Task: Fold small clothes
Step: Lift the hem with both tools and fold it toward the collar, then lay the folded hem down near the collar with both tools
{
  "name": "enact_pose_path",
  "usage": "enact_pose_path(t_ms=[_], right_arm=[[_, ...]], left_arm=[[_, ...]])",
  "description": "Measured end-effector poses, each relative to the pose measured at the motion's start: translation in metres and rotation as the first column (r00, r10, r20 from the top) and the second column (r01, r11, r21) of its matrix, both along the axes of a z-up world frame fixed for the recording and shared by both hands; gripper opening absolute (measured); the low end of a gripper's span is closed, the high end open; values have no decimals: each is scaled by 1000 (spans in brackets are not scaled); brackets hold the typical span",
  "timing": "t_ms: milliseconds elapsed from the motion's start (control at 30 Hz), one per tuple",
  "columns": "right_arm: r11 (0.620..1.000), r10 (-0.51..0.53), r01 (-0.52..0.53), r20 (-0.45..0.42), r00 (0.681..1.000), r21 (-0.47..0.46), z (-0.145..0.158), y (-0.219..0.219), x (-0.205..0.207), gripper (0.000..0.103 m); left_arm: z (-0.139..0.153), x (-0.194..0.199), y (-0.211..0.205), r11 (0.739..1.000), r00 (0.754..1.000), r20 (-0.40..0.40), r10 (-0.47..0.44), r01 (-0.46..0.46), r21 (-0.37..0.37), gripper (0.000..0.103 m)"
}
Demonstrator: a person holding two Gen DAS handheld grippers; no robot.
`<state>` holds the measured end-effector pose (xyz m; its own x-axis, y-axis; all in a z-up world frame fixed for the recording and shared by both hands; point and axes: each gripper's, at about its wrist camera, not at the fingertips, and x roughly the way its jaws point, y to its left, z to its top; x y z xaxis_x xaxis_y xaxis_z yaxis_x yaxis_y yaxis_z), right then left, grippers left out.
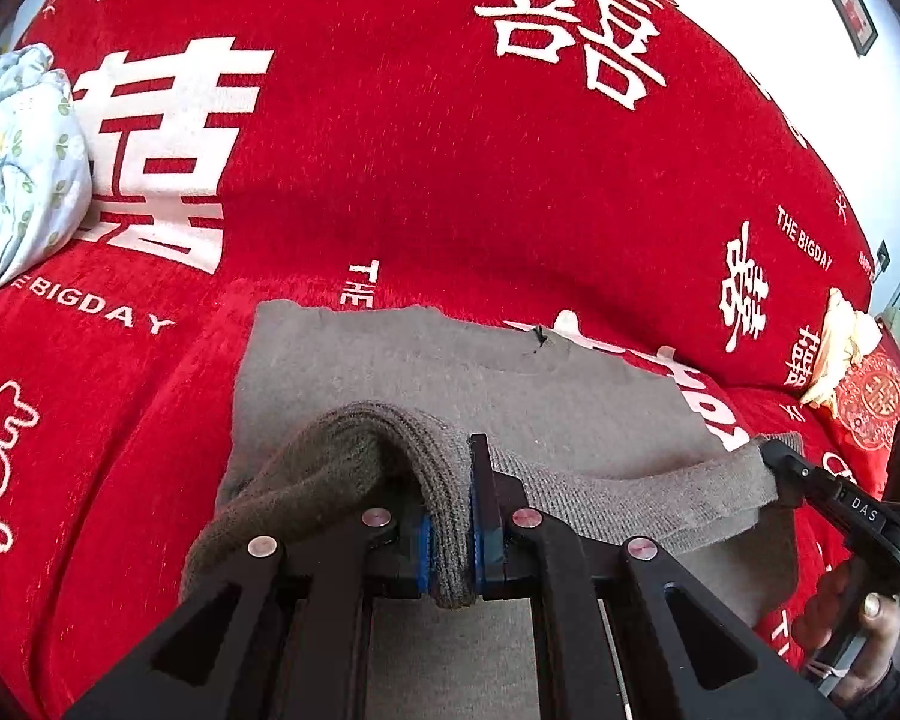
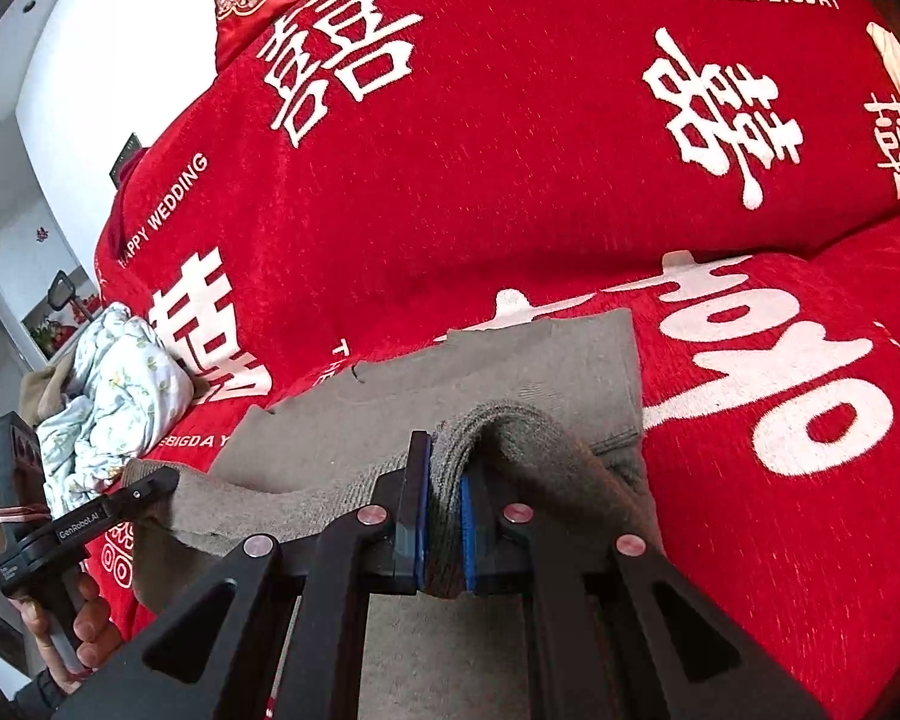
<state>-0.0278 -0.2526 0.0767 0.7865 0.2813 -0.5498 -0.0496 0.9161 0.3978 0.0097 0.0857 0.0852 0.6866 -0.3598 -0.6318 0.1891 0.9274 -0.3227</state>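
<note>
Left wrist view: the left gripper [image 1: 450, 531] has its fingers closed tight on a bunched edge of a grey-brown knit garment [image 1: 450, 372]. The garment lies on a red bed cover [image 1: 450, 150] printed with white wedding characters. Its far part lies flat on the cover; the near edge is lifted off it. To the garment's right, the right gripper [image 1: 777, 468] pinches the other end of that lifted edge, so the edge hangs between the two. A crumpled pale floral cloth [image 1: 18, 162] sits well to the garment's left.

Right wrist view: the right gripper [image 2: 444, 525] is clamped on a thick fold of the garment [image 2: 510, 360]. The left gripper [image 2: 162, 483] grips its left end.

Judged from this, a fold is under way: the near edge is raised but not yet laid over the far part. The floral cloth [image 2: 120, 384] looks unfolded.
</note>
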Motion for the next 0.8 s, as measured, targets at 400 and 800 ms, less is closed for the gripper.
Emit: enact_pose_path(t_ms=[400,800], right_arm=[[999,13,-12,32,999,-41,13,9,39,9],[1000,-5,6,18,1000,-28,1,8,51,9]], left_arm=[[7,47,-3,1000,1000,1,-2,2,31,10],[-8,53,0,999,999,-11,36,-36,5,10]])
